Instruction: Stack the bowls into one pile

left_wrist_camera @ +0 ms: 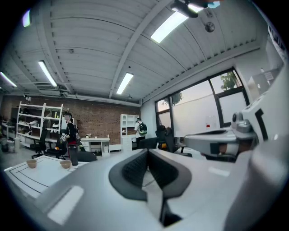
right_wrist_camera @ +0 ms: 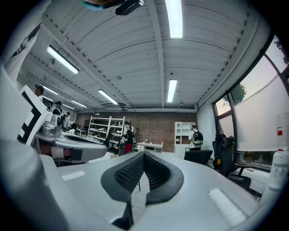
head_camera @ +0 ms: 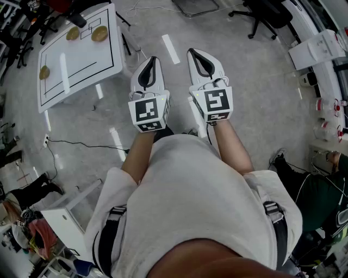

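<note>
Three tan bowls lie apart on a white table [head_camera: 81, 59] at the upper left of the head view: one bowl [head_camera: 99, 33] and a second bowl [head_camera: 73, 33] near the far edge, a third bowl [head_camera: 44, 72] at the left edge. Two bowls [left_wrist_camera: 31, 163] [left_wrist_camera: 66, 164] show far off in the left gripper view. My left gripper [head_camera: 153, 58] [left_wrist_camera: 148, 151] and right gripper [head_camera: 192, 52] [right_wrist_camera: 143, 154] are held level side by side over the floor, well short of the table. Both are shut with nothing between the jaws.
A dark bottle [left_wrist_camera: 72, 153] stands on the table by the bowls. A black cable [head_camera: 81, 144] runs across the floor. Office chairs [head_camera: 261, 16] stand at the back, a white desk [head_camera: 321, 51] at the right. A seated person [head_camera: 307, 190] is at the right.
</note>
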The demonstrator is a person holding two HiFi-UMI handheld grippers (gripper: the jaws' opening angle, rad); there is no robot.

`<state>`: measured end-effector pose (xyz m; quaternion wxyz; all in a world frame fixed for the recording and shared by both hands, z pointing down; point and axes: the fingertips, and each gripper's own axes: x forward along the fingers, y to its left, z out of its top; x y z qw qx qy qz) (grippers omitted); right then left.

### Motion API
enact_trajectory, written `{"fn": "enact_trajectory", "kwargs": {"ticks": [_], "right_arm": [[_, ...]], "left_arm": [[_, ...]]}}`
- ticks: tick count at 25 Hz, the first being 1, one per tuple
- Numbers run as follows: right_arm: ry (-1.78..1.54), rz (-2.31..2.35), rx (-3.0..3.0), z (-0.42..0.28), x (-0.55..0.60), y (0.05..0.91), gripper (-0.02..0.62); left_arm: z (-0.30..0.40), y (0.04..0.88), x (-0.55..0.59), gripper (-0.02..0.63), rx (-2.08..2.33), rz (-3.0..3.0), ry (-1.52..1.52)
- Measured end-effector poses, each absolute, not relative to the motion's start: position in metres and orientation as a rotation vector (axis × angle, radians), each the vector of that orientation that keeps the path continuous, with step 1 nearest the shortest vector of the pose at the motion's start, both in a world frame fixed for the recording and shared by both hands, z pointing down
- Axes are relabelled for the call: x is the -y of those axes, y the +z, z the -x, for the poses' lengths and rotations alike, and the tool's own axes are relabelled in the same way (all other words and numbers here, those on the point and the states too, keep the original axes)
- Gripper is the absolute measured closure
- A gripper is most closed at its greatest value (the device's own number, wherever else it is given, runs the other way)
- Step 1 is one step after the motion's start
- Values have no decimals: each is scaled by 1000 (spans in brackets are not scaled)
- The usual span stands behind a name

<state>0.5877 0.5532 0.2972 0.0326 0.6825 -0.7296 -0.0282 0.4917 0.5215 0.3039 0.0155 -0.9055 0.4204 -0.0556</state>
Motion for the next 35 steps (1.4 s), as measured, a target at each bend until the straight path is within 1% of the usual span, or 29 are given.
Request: {"fn": "enact_trajectory", "kwargs": {"ticks": [7, 14, 22, 28, 35], "right_arm": [[-66, -2063, 2283, -555, -523, 303, 597], [-11, -1886, 2355, -513, -488, 326, 595], [128, -1714, 2445, -461, -446, 353, 595], [201, -1602, 2486, -414, -394, 374, 595], [248, -1542, 2525, -344, -319, 389, 595]], "left_arm": [[-460, 310, -492, 603, -1360, 2818, -193], [-421, 321, -461, 603, -1450, 2798, -242], [-375, 337, -431, 603, -1566, 2767, -298], [-316, 353, -394, 603, -1677, 2716, -354], [-224, 375, -322, 603, -1765, 2668, -459]]}}
